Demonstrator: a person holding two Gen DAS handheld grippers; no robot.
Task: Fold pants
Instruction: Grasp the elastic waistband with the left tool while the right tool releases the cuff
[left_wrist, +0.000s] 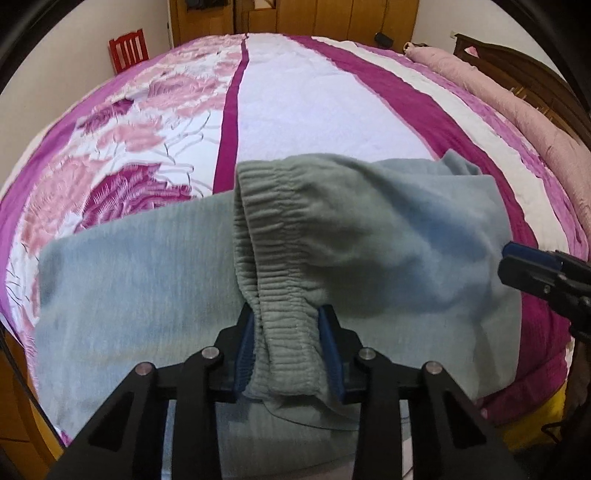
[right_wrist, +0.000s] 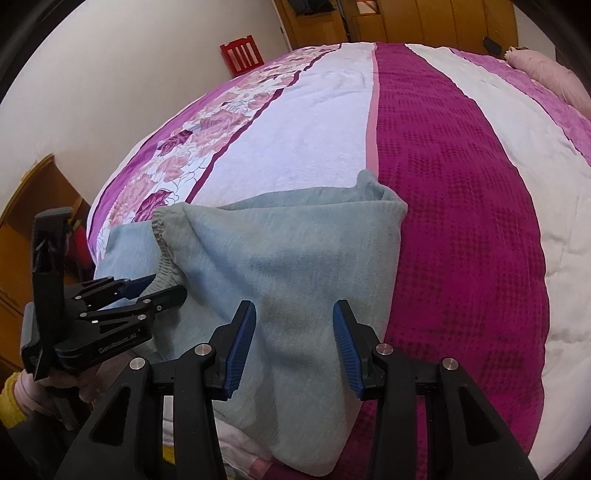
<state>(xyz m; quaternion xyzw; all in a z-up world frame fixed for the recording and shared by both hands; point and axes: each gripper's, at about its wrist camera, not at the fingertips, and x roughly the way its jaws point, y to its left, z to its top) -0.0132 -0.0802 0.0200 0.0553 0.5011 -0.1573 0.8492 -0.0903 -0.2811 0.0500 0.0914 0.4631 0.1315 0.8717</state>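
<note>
Pale blue-green pants (left_wrist: 388, 229) lie across the near edge of the bed, folded over so the ribbed elastic waistband (left_wrist: 266, 229) runs toward me. My left gripper (left_wrist: 287, 317) is shut on that waistband, which bunches between its blue pads. The right wrist view shows the left gripper (right_wrist: 162, 291) at the left, clamped on the waistband (right_wrist: 164, 254). My right gripper (right_wrist: 294, 308) hovers open over the pants (right_wrist: 295, 240) near their right side, with cloth below the gap. In the left wrist view, the right gripper (left_wrist: 517, 258) shows at the right edge.
The bed cover (left_wrist: 314, 103) has magenta, white and floral stripes. A rolled pink quilt (left_wrist: 517, 103) lies along the wooden headboard (left_wrist: 524, 70) at the right. A red chair (right_wrist: 242, 53) stands by the far wall. A hand in a yellow sleeve (right_wrist: 14, 391) holds the left gripper.
</note>
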